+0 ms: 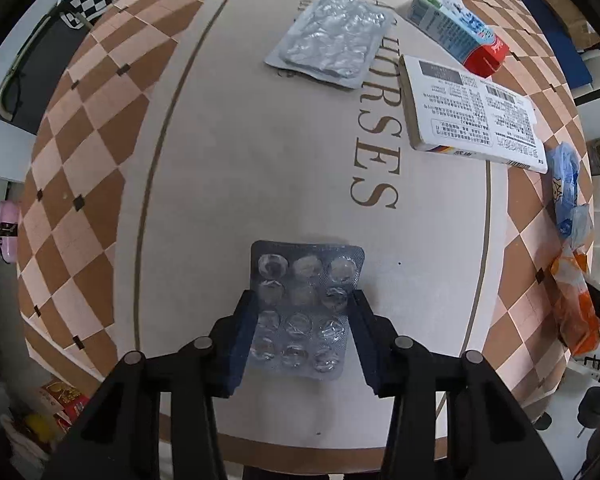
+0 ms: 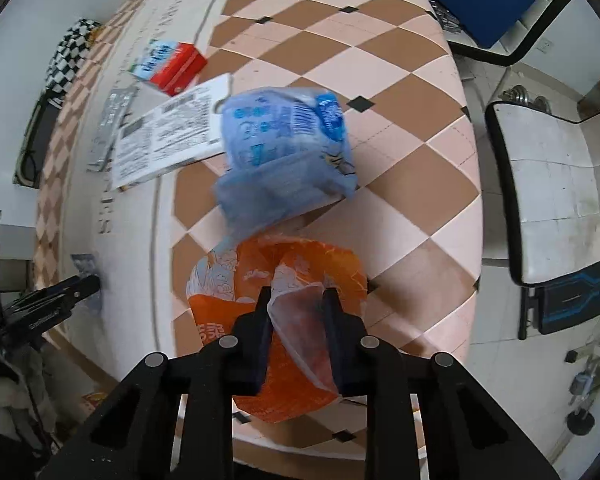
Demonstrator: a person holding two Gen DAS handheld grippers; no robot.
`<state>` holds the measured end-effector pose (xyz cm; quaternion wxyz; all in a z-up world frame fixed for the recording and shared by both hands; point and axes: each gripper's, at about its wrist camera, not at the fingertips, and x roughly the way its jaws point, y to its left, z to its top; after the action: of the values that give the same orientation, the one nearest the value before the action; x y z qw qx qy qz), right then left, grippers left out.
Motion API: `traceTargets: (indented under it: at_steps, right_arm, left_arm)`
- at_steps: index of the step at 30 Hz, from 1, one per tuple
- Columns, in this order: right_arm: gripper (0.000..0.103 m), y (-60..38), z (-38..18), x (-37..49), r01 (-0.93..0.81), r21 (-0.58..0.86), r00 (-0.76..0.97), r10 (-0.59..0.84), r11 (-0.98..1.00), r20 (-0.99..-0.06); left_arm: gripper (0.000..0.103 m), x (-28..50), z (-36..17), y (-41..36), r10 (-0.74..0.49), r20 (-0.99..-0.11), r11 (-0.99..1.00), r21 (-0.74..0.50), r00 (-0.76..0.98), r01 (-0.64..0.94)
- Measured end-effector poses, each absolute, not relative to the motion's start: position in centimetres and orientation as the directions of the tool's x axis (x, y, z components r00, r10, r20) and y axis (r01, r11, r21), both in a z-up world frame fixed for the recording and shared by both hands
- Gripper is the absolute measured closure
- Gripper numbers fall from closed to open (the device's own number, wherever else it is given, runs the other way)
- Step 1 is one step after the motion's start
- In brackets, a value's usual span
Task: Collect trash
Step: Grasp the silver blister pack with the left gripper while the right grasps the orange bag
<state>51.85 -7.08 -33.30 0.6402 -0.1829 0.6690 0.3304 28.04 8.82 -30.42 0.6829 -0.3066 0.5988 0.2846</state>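
An empty blister pack [image 1: 306,308] lies flat on the tabletop [image 1: 228,184], bubbles up. Beyond it on the tabletop lies a second, crumpled blister sheet [image 1: 332,40], foil side up. Right of that sheet sit a blue-and-red carton [image 1: 460,32] and a white printed box [image 1: 474,116]. At the tabletop's right edge lie a blue wrapper [image 2: 288,148] and an orange wrapper [image 2: 236,300].

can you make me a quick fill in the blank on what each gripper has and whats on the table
1. The left gripper straddles an emptied pill ____.
2. The wrapper between the right gripper's fingers is ____ in colour.
3. Just beyond the orange wrapper lies a ____ plastic bag.
4. The white box lies with its ____ side up.

Missing words: blister pack; orange; blue; printed
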Motion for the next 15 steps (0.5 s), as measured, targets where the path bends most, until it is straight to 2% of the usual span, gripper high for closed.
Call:
traceTargets:
  at_steps: [2, 9, 11, 15]
  right_arm:
    - [0.085, -7.3, -32.7, 51.3, -0.663, 0.231, -0.122, 0.202, 0.712, -0.972]
    - [0.086, -8.6, -30.9, 50.3, -0.618, 0.311, -0.155, 0.277, 0.722, -0.948]
    - [0.086, -8.9, -30.2, 49.8, -0.611, 0.329, -0.159, 0.296, 0.72, -0.942]
    - [0.087, -9.5, -29.0, 48.3, -0.609, 0.352, -0.154, 0.329, 0.711, -0.932]
  left_arm:
    - [0.06, 28.5, -29.9, 8.5, 0.028, -0.993, 0.655, -0.071, 0.119, -0.752]
    - [0.061, 28.0, -27.4, 7.6, 0.035, -0.99, 0.655, -0.078, 0.134, -0.751]
    - [0.074, 27.5, -26.0, 7.0, 0.04, -0.986, 0.655, -0.096, 0.161, -0.749]
    - [0.075, 26.2, -23.7, 5.6, 0.055, -0.977, 0.673, -0.116, 0.206, -0.73]
